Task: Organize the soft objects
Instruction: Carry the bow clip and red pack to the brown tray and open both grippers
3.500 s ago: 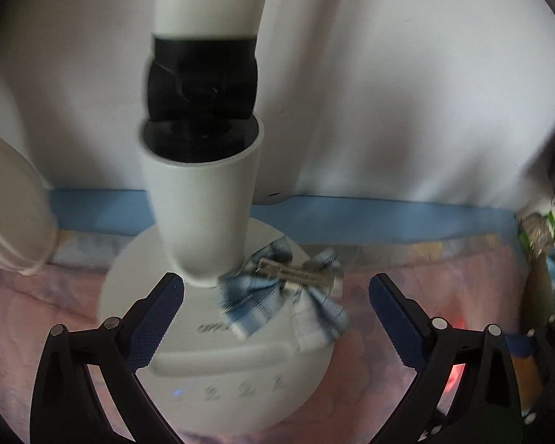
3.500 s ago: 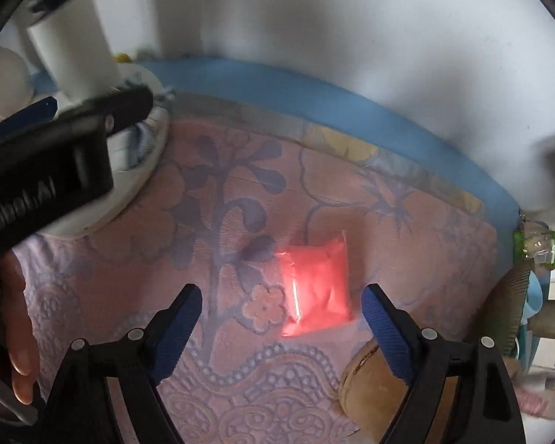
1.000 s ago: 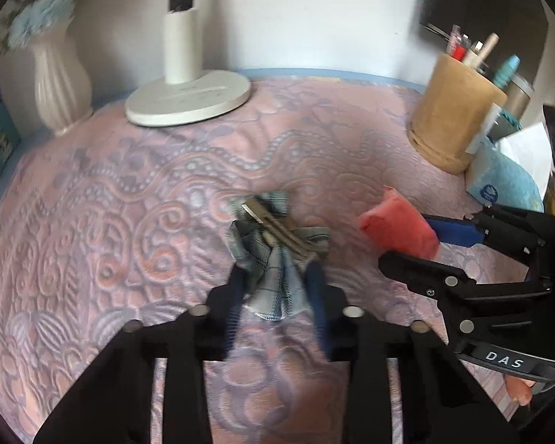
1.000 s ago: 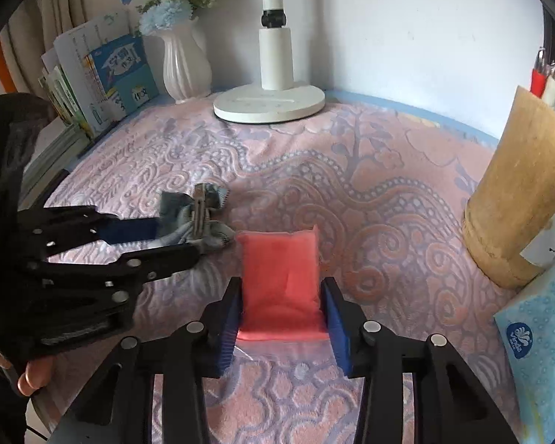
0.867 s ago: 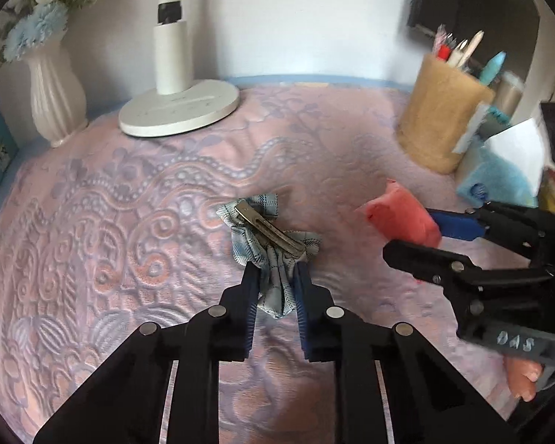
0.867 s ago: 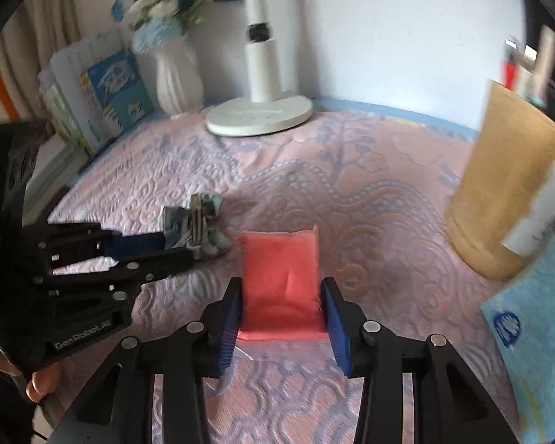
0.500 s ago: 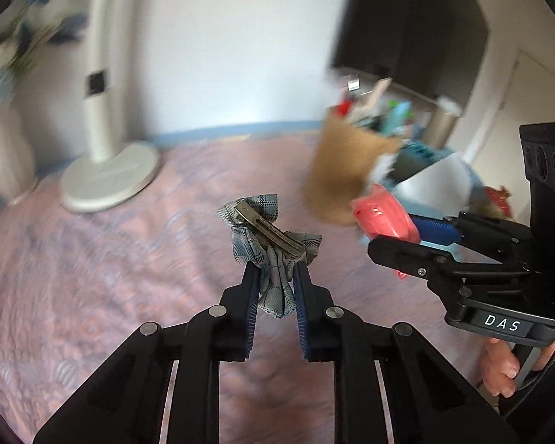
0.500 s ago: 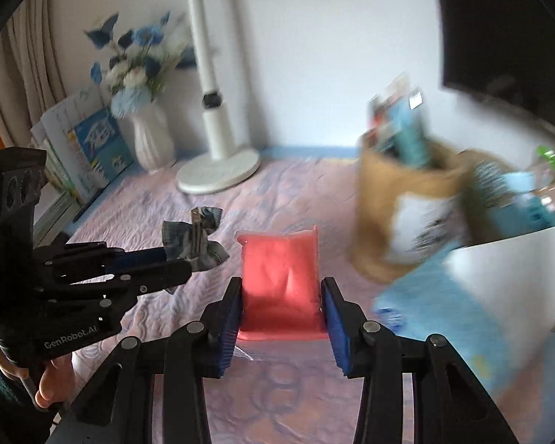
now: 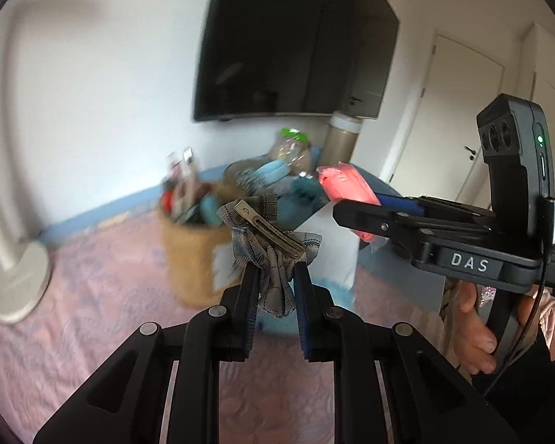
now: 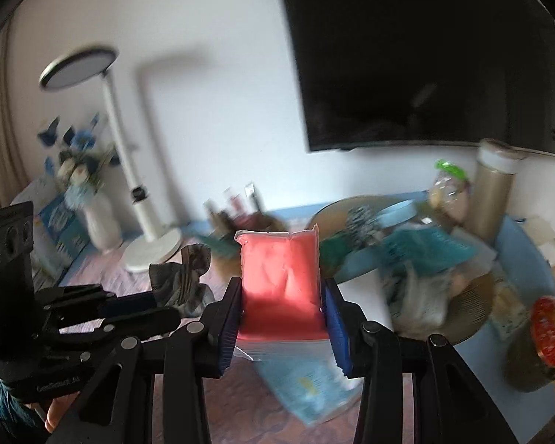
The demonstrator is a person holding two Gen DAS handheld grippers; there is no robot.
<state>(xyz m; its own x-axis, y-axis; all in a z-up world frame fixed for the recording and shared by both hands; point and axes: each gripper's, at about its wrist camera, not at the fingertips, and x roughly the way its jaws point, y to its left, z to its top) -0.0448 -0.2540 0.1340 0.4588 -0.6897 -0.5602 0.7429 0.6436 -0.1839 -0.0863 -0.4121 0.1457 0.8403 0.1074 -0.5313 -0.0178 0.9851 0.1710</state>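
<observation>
Pink patterned bedspread [image 9: 92, 318] and a dark wall-mounted TV [image 10: 425, 55] blur past behind both tools. Left gripper [image 9: 275, 281] is clamped tight on the grey plaid bow hair clip [image 9: 268, 248], lifted clear of the cover. Beside it, right gripper [image 10: 283, 307] squeezes the red plastic pouch [image 10: 281, 277], also up in the air.

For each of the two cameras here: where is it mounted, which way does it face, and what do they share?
Left wrist: on the left hand-held gripper, facing the wall TV; its fingers pinch a plaid bow hair clip.
Right wrist: on the right hand-held gripper, clamping a red pouch.
Shared: each shows the other gripper, its load and a holding hand.
</observation>
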